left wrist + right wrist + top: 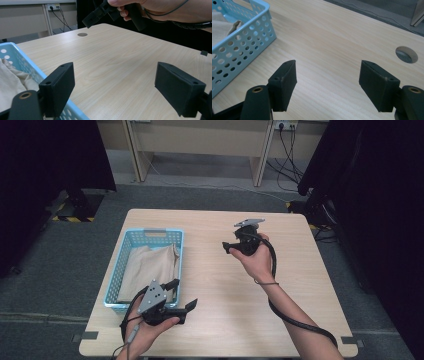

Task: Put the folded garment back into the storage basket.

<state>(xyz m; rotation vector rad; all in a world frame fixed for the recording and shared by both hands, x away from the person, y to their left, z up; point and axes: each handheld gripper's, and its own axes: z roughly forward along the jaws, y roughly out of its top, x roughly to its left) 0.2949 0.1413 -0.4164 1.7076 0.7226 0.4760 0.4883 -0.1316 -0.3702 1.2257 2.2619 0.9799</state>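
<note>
A light blue perforated basket [116, 270] stands on the left half of the wooden table [220, 320], and a beige cloth [147, 267] lies crumpled inside it. My left gripper [182, 294] is held by the basket's near right corner, its jaws open and empty. In the left gripper view the left gripper [120, 87] looks across bare wood, with the basket's rim [22, 58] and the cloth [8, 85] at the lower left. My right gripper [231, 247] hovers over the table's middle, pointing left toward the basket. The right gripper [328, 85] is open with nothing between its jaws.
A round cable hole [406, 54] is set in the table top ahead of the right gripper. The right hand and its gripper [100, 12] cross the top of the left gripper view. Dark curtains and a desk frame [200, 150] stand beyond the table.
</note>
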